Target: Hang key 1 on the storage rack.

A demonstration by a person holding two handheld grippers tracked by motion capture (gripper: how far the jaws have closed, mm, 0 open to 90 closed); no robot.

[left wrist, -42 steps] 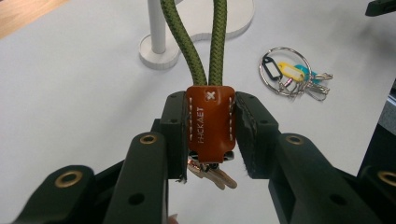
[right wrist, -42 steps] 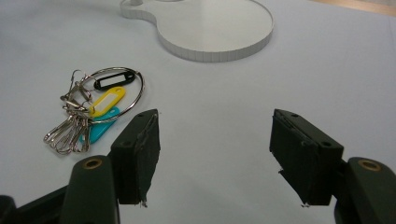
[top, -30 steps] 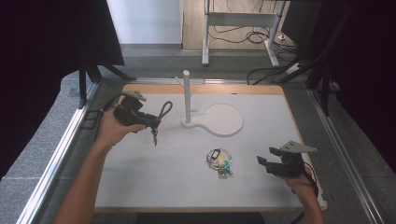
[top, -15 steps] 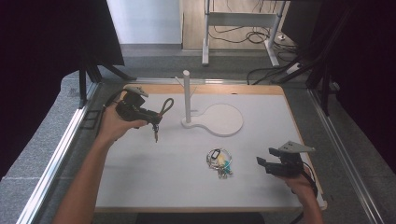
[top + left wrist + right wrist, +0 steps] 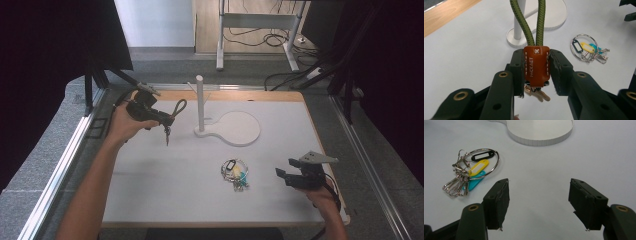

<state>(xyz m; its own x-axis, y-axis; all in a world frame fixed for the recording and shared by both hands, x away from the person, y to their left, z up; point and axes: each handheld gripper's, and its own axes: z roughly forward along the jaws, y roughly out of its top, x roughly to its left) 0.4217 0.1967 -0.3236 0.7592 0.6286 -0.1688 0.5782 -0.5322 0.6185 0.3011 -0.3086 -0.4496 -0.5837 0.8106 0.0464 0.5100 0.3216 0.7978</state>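
Note:
My left gripper (image 5: 164,120) (image 5: 537,72) is shut on the orange leather tab of a key lanyard (image 5: 536,65). Its green cord loop (image 5: 178,107) points toward a white post (image 5: 200,102) on a white stand (image 5: 235,128), and keys hang below the jaws (image 5: 166,135). The gripper is raised above the table, left of the post. A key ring (image 5: 235,172) (image 5: 472,171) with black, yellow and teal tags lies on the table. My right gripper (image 5: 282,176) (image 5: 539,202) stands open near the front right, a little right of that ring, nothing between its fingers.
The white tabletop (image 5: 150,180) has a wooden strip along its far edge (image 5: 250,95) and metal rails at both sides. Cables and a desk frame (image 5: 260,30) lie on the floor behind.
My left gripper has carried the lanyard up and to the right, closer to the post. The right gripper has stayed where it was.

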